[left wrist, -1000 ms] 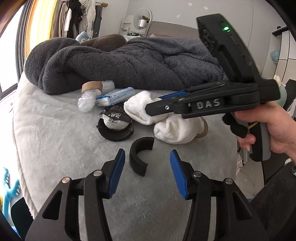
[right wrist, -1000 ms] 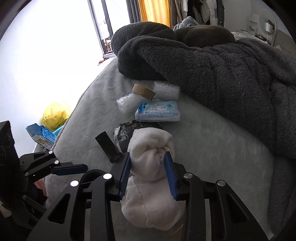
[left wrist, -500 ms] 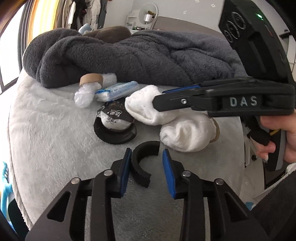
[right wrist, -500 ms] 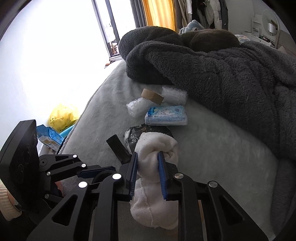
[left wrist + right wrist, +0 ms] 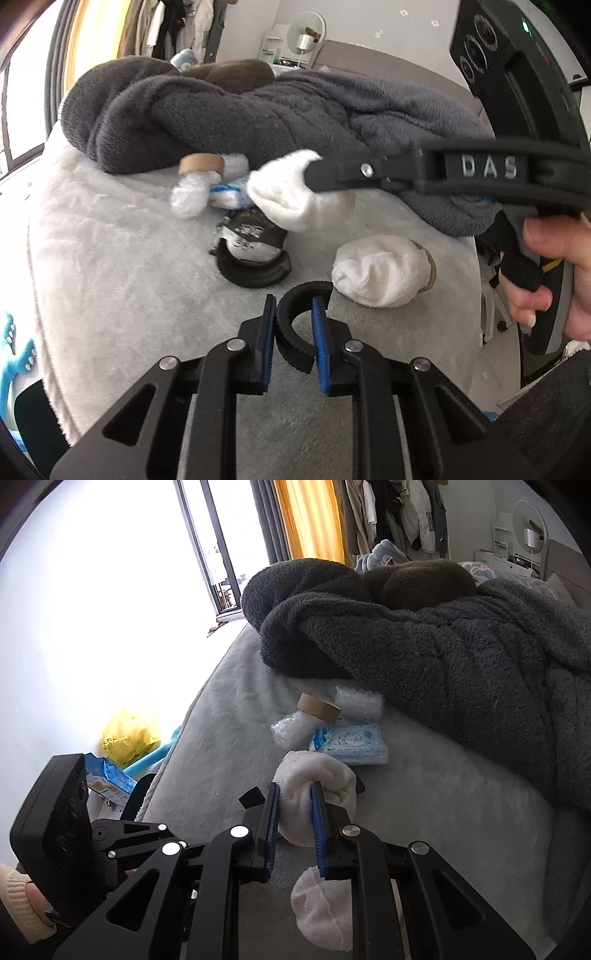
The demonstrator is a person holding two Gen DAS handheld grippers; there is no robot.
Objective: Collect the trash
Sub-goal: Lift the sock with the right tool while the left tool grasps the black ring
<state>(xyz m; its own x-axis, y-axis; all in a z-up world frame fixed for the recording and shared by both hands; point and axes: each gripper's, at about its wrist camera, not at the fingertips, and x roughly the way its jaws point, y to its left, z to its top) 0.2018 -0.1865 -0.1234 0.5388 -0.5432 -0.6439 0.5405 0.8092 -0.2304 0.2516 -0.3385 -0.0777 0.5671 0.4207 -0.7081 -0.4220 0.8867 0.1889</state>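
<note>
Left gripper (image 5: pixel 294 332) clenched on a black ribbed half-ring (image 5: pixel 291 328), one pad outside the curve, the other inside, low over the near part of the pale bed (image 5: pixel 110 277). Right gripper (image 5: pixel 295 830) grasped a white rolled sock (image 5: pixel 314 794), lifted off the bed; in the left view the same sock (image 5: pixel 291 199) hung at the gripper's tip, above the other litter. A second white sock (image 5: pixel 376 273) lay on the bed just right of the half-ring. A black round lid (image 5: pixel 255 267) with a crumpled black wrapper (image 5: pixel 251 230) on it sat beyond the half-ring. Farther off: tissue packet (image 5: pixel 349 744), cardboard tube (image 5: pixel 317 707), bubble wrap (image 5: pixel 291 731), all close against a dark grey blanket (image 5: pixel 443 657). Yellow bag (image 5: pixel 129 734) on the floor left of the bed
</note>
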